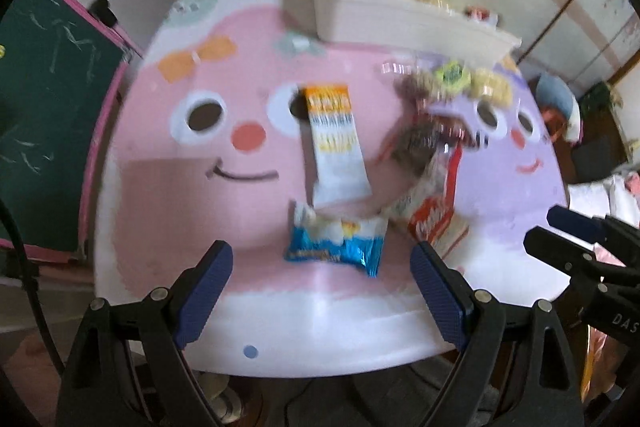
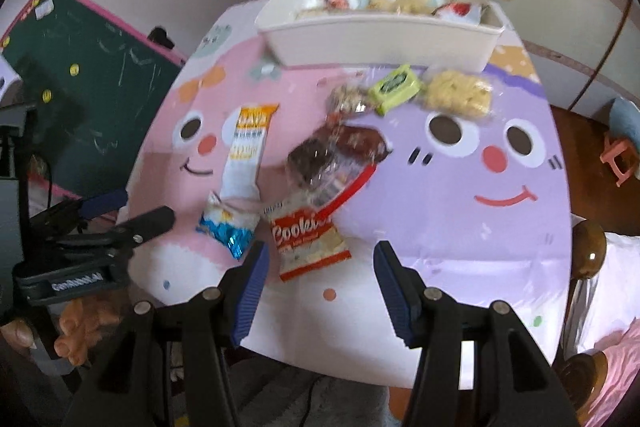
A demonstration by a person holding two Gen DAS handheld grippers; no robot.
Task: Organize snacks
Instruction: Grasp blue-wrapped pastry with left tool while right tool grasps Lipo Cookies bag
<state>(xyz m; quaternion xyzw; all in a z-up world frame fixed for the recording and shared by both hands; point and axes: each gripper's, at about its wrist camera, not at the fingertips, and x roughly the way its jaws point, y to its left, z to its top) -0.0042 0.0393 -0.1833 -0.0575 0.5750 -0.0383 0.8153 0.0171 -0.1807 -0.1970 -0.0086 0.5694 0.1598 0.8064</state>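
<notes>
Loose snacks lie on the pink and purple cartoon table. Nearest my left gripper is a blue and white packet; the jaws stand wide open just in front of it, nothing between them. A long orange and white bar lies beyond. My right gripper is open above a red cookie pack, not touching it. Further back lie a brown cake in clear wrap, a green pack and a yellow snack bag.
A white bin holding several snacks stands at the table's far edge. A green chalkboard stands left of the table. A wooden chair knob is at the right edge. A hand holds the left gripper.
</notes>
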